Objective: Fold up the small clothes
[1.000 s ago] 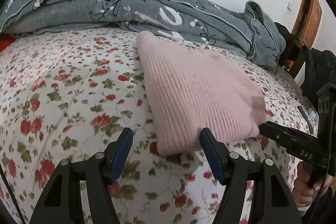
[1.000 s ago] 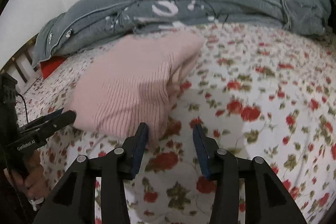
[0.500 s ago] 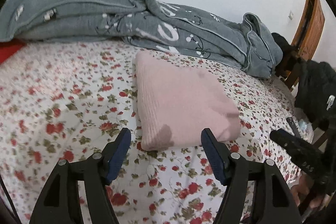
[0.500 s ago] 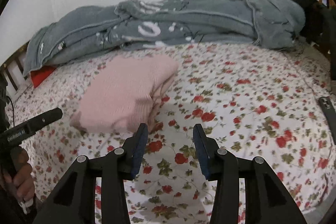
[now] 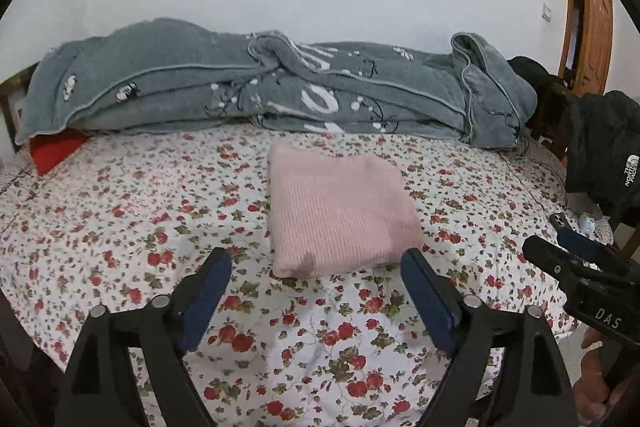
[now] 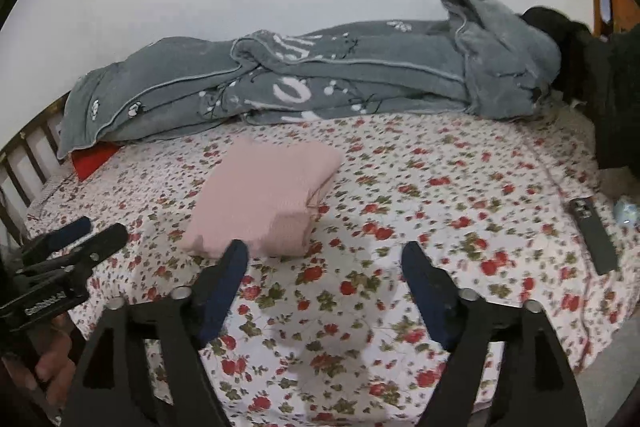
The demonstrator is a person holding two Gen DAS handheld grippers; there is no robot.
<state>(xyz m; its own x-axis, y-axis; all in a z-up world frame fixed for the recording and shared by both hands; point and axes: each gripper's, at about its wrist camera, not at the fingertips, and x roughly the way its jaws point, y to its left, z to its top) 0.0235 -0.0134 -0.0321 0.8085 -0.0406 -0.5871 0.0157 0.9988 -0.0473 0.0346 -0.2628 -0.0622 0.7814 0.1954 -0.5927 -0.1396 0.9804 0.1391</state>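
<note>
**Both claws empty above a finished pink fold**

Left gripper (image 5: pixel 316 283) hung over the bed with its jaws opening wide and nothing between them; the right gripper (image 6: pixel 324 277) matched it, jaws also opening, bare sheet showing in the gap. Neither claw touched cloth.

Just beyond the left gripper's fingertips, the pink sweater (image 5: pixel 340 215) lay as a thick, roughly square packet in the middle of the bed, its ribbed knit running in fine lines, its near corners rounded and soft. From the right wrist view its layered edge (image 6: pixel 314 195) showed stacked folds on the right side. By my reading, the fold on this garment was done and the release step was closing out. A next move would call for another small garment to fold, and none was plainly in sight.

Under it spread the floral sheet (image 5: pixel 120 227), white with red roses, smooth and flat. Behind, a plush grey blanket (image 5: pixel 280 91) was heaped against the wall, with a red cloth (image 5: pixel 52 151) peeking from under its left end. A dark remote-like bar (image 6: pixel 594 235) lay near the bed's right edge.
</note>
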